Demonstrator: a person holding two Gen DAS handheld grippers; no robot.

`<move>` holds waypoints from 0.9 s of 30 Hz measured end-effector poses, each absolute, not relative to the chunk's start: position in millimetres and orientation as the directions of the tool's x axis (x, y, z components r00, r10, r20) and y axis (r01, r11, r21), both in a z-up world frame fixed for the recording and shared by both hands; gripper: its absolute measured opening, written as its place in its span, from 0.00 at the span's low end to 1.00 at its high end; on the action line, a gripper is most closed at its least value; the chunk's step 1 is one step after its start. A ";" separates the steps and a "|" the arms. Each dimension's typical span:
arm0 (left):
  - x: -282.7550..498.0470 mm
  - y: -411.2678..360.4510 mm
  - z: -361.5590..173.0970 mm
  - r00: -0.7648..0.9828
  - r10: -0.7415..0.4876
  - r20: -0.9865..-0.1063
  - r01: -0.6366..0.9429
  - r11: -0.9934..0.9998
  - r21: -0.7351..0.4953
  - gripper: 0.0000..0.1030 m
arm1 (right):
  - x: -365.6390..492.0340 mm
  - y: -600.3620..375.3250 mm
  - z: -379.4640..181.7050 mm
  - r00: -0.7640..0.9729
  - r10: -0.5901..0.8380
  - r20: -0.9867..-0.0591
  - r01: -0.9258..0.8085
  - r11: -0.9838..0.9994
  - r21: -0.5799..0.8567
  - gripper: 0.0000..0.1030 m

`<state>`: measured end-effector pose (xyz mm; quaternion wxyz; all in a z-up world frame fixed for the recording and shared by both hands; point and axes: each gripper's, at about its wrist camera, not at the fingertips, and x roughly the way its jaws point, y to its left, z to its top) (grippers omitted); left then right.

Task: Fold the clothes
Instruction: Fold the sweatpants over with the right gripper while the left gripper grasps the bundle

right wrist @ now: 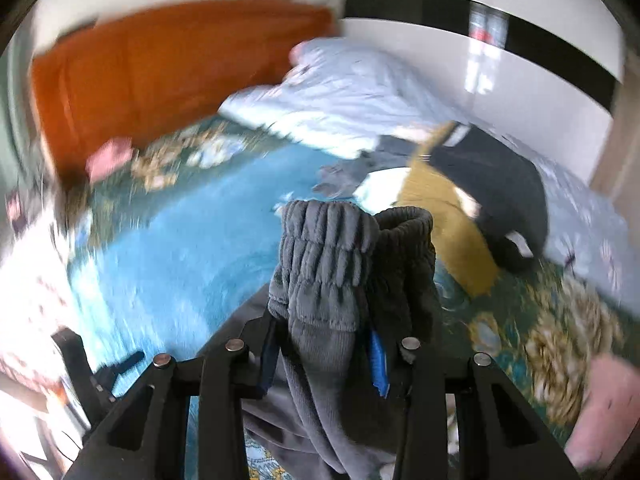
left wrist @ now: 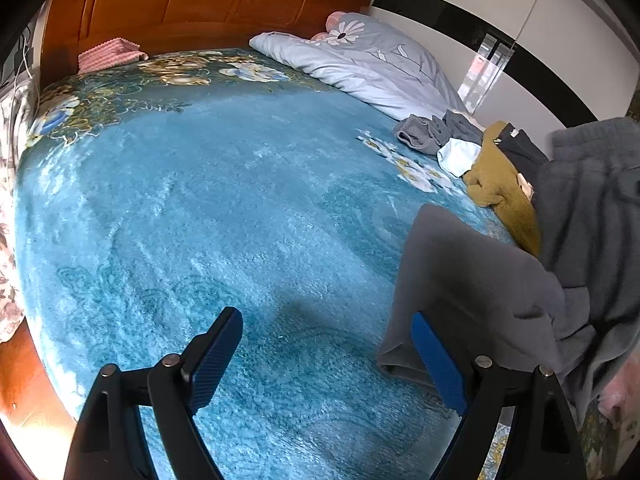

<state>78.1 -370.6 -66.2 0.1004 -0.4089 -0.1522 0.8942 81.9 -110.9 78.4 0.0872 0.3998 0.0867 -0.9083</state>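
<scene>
Grey fleece trousers (right wrist: 324, 280) hang bunched in my right gripper (right wrist: 324, 360), which is shut on their ribbed elastic waistband. In the left wrist view the same grey trousers (left wrist: 480, 280) hang at the right, lifted above the blue bed blanket (left wrist: 208, 200), with a leg end drooping by my right blue fingertip (left wrist: 436, 360). My left gripper (left wrist: 324, 348) is open and empty, low over the blanket, left of the cloth. The right wrist view is blurred by motion.
A pile of clothes lies at the bed's right: mustard garment (left wrist: 500, 196), black one (left wrist: 520, 148), white piece (left wrist: 456, 156), grey pieces (left wrist: 424, 132). A pale blue quilt (left wrist: 368, 64) and pink cloth (left wrist: 108, 54) lie by the wooden headboard (left wrist: 200, 0). White wardrobe (left wrist: 500, 20) stands behind.
</scene>
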 end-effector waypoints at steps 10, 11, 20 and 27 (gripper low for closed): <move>76.5 -377.2 -67.5 -0.645 0.307 -0.700 -0.033 -0.926 -0.376 0.87 | 77.5 -182.5 -4.3 -0.497 -0.023 -0.868 0.462 -0.853 -0.242 0.56; 76.4 -377.6 -67.7 -0.645 0.308 -0.700 -0.032 -0.925 -0.378 0.87 | 80.6 -184.4 -6.6 -0.487 -0.035 -0.872 0.482 -0.844 -0.235 0.62; 83.4 -381.4 -58.0 -0.639 0.451 -0.623 -0.123 -0.860 -0.496 0.86 | 99.0 -159.1 37.9 -0.525 -0.218 -0.823 0.494 -0.865 -0.087 0.66; 79.8 -367.3 -56.2 -0.435 0.810 -0.392 -0.295 -0.540 -0.788 0.86 | 121.7 -51.6 68.7 -0.577 -0.300 -0.760 0.245 -0.951 0.190 0.66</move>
